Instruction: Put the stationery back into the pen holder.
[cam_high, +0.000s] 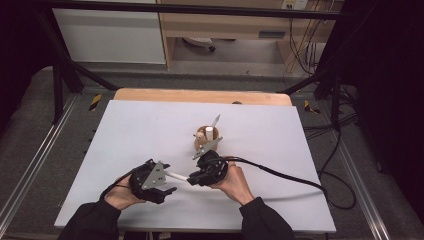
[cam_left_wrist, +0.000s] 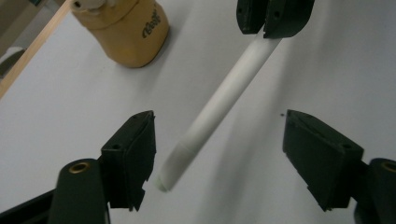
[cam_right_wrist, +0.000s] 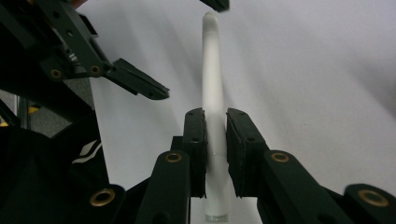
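Item count, near to far: two hand-held tongs, one white pen-like stick, one tan wooden holder, one desk.

1. Left tongs (cam_high: 167, 190), nearest edge of the desk (cam_high: 130, 130), held in the person's left hand (cam_high: 119, 196), sleeve entering from the bottom of the high view. The body lies roughly level, pointing toward the right hand, grey three-cornered plate on top. Jaws stand well apart; in the left gripper view the free end of the white stick (cam_left_wrist: 219, 100) hangs between them, close to the left-hand jaw, with a sliver of desk showing between stick and pad. No pad presses on it.

2. Right tongs (cam_high: 191, 179), just beyond and beside the left tongs, held in the right hand (cam_high: 235, 184), a black cable trailing off to the right. They point toward the left tongs. Jaws are clamped on the white stick (cam_right_wrist: 212, 93), both pads flat against its sides near one end; a short stub with a pale ring sticks out behind the pads in the right gripper view.

3. White stick (cam_high: 176, 176): one, plain, slender, rounded at the free end. Lifted clear of the desk, spanning the gap between the two tongs.

4. Wooden holder (cam_high: 204, 140): one, tan, rounded, with dark lettering on its side in the left gripper view (cam_left_wrist: 128, 28). Stands near the desk's middle, beyond the right tongs, with a few upright items in it, too small to tell apart.
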